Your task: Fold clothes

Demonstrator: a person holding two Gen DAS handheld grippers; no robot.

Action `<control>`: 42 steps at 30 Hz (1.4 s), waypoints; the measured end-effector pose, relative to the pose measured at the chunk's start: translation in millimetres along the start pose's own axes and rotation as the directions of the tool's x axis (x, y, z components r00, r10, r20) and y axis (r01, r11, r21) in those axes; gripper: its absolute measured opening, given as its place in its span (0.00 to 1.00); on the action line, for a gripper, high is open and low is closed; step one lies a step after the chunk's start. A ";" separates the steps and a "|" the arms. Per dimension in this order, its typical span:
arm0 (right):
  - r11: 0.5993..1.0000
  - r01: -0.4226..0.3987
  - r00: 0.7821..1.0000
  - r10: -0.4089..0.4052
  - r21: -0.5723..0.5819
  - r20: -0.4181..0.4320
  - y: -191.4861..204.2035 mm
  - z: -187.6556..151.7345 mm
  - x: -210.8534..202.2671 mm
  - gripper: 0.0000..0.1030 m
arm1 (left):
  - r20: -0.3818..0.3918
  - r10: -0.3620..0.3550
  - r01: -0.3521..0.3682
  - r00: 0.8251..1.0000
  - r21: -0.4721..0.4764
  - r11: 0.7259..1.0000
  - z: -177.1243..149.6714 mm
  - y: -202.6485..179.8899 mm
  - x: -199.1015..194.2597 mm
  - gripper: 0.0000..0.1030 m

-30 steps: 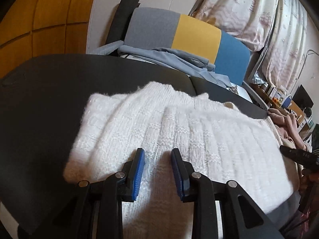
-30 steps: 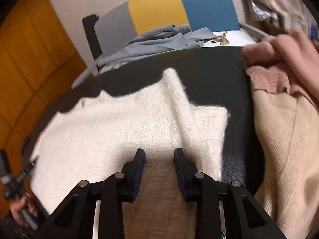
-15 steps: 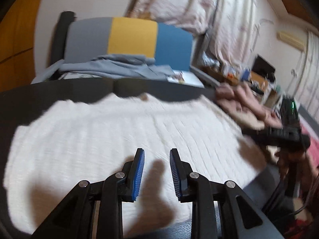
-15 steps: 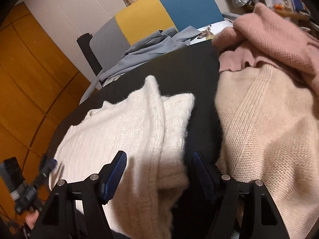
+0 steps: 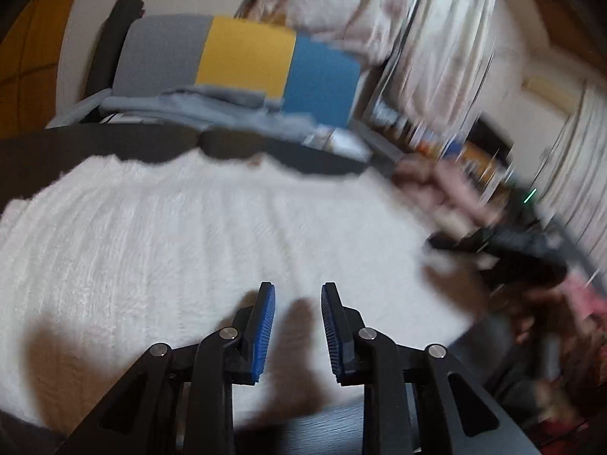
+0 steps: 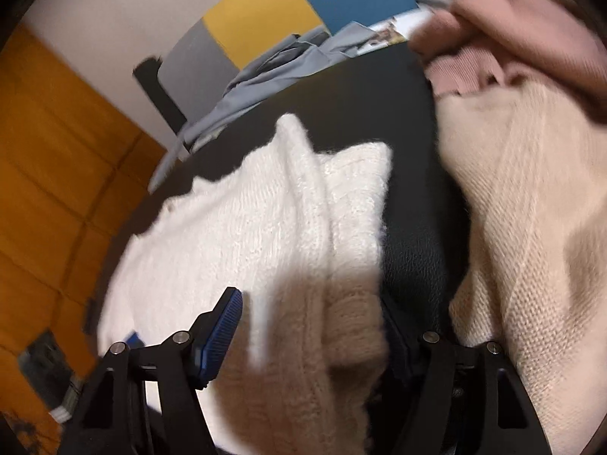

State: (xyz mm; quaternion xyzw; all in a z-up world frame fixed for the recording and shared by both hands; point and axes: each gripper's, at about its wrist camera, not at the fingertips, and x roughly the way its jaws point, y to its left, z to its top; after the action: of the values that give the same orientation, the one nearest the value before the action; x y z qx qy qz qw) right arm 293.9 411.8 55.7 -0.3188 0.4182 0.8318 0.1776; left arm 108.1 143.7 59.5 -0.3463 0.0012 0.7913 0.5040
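White sweater (image 6: pixel 265 223) lies partly folded on the dark desk (image 6: pixel 356 102), one sleeve turned in, further folds apparently remaining. Two more knits, beige (image 6: pixel 531 227) and pink (image 6: pixel 512 19), wait at right. Left tool (image 5: pixel 297 326) stands narrowly apart, empty; right tool (image 6: pixel 307 335), having just opened, straddles the sweater's near edge unclamped.

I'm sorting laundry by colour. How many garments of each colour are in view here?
White sweater: 1
Beige sweater: 1
Pink sweater: 1
Grey garment: 1
Total: 4
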 end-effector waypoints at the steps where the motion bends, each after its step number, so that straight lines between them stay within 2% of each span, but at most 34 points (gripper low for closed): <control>1: 0.999 -0.034 0.999 0.035 0.042 -0.002 -5.6 0.2 -1.1 0.62 | 0.022 -0.004 0.004 1.000 0.008 1.000 0.9 -3.7 -4.3 0.23; 2: 0.995 -0.067 0.998 0.068 0.075 -0.005 -10.4 -0.5 -0.6 0.42 | 0.031 0.014 -0.015 0.999 0.032 0.999 0.8 -9.5 -5.8 0.20; 3: 0.992 -0.082 0.997 0.083 0.093 -0.006 -13.1 -1.8 0.7 0.33 | 0.026 0.031 -0.032 0.999 0.052 0.998 -0.2 -13.6 -4.7 0.13; 6: 0.981 -0.126 0.992 0.128 0.148 -0.005 -21.3 -6.0 4.7 0.31 | -0.036 0.078 -0.074 0.996 0.100 0.992 -11.8 -22.1 9.2 0.12; 8: 0.972 -0.151 0.988 0.155 0.180 -0.004 -26.1 -8.6 7.3 0.31 | -0.106 0.104 -0.092 0.989 0.107 0.990 -22.6 -20.3 25.4 0.12; 13: 0.981 -0.138 0.989 0.143 0.136 -0.025 -19.3 -8.1 14.0 0.36 | -0.109 0.026 -0.026 0.994 -0.003 1.000 -25.2 -2.5 29.0 0.12; 17: 0.982 -0.131 0.990 0.138 0.138 -0.041 -20.1 -2.9 21.4 0.36 | -0.100 0.040 -0.038 0.994 0.024 0.999 -28.9 -4.3 29.0 0.13; 19: 0.990 -0.096 0.994 0.101 0.104 -0.050 -15.8 0.0 23.4 0.27 | -0.096 0.042 -0.039 0.994 0.033 0.999 -29.9 -4.3 29.0 0.13; 21: 0.994 -0.067 0.996 0.071 0.084 -0.045 -13.4 2.0 23.8 0.23 | -0.096 0.043 -0.038 0.994 0.051 0.998 -27.7 -8.7 27.1 0.13; 25: 0.987 -0.086 0.996 0.088 0.139 -0.005 -19.2 6.4 15.9 0.20 | -0.074 0.043 -0.038 0.996 0.058 0.998 -20.9 -10.0 15.0 0.13; 27: 0.982 -0.110 0.994 0.110 0.155 0.007 -19.3 11.2 9.5 0.19 | -0.037 0.080 -0.078 0.996 0.064 0.995 -20.0 -7.3 8.2 0.13; 30: 0.983 -0.122 0.993 0.120 0.138 0.023 -8.0 21.1 -0.8 0.19 | 0.007 0.107 -0.107 0.994 0.013 0.994 -15.8 8.1 -4.8 0.13; 31: 0.982 -0.128 0.992 0.126 0.136 0.023 -3.6 24.5 -4.7 0.19 | 0.035 0.144 -0.144 0.989 -0.007 0.990 -13.7 17.5 -13.6 0.13; 36: 0.970 -0.182 0.983 0.183 0.161 0.012 14.6 44.5 -18.3 0.18 | 0.082 0.339 -0.330 0.937 -0.109 0.938 -9.4 74.4 -44.1 0.13; 38: 0.965 -0.206 0.978 0.208 0.163 0.004 29.0 51.3 -21.2 0.18 | 0.060 0.339 -0.326 0.939 -0.157 0.932 -13.1 100.4 -46.1 0.16; 41: 0.957 -0.245 0.968 0.250 0.157 -0.008 56.7 60.0 -24.3 0.18 | 0.028 0.335 -0.321 0.942 -0.222 0.921 -18.5 137.2 -48.6 0.16; 42: 0.954 -0.258 0.965 0.263 0.154 -0.012 65.9 62.9 -25.4 0.18 | 0.027 0.330 -0.317 0.944 -0.218 0.923 -19.5 138.2 -47.7 0.16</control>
State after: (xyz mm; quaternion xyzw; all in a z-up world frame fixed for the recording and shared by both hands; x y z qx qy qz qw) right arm 251.4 423.3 139.5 -0.2598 0.5214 0.8085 0.0832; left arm 20.4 30.9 22.9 -0.3676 -0.0413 0.8697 0.3268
